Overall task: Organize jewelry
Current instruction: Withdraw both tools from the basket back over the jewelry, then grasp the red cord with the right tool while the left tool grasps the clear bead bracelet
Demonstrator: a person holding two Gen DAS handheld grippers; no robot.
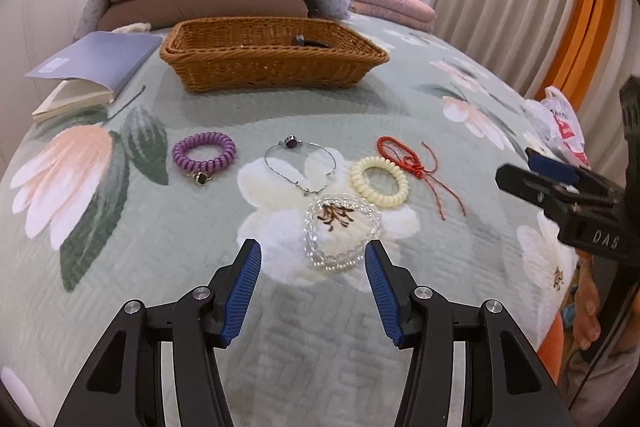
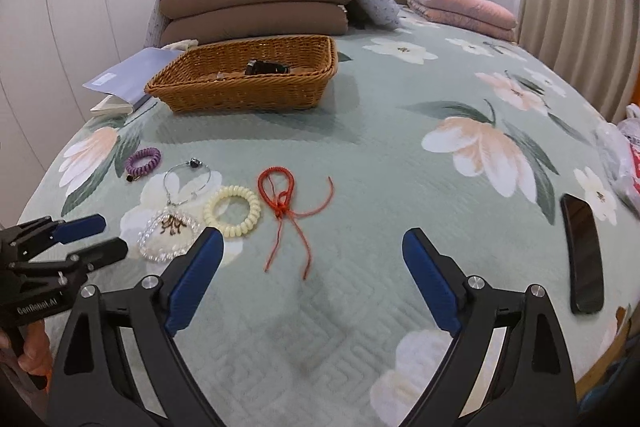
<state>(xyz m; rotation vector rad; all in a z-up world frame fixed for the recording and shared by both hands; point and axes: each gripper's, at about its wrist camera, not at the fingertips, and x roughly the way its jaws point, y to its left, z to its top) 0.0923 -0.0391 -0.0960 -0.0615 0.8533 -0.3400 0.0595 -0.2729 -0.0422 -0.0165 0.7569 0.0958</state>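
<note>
Five pieces of jewelry are lying on the bed quilt [image 1: 160, 267], well apart from the wicker basket [image 1: 272, 67], which is already holding one dark item. Both grippers are hanging open and empty. The left gripper [image 1: 313, 259] is straddling the clear bead bracelet [image 1: 342, 231], which is touching the cream coil band [image 1: 379, 181] and the thin wire bangle [image 1: 298, 163]; closing here is risking dragging those along. The right gripper [image 2: 312, 259] is nearing the red cord [image 2: 284, 207], whose loose tails are likely snagging.
</note>
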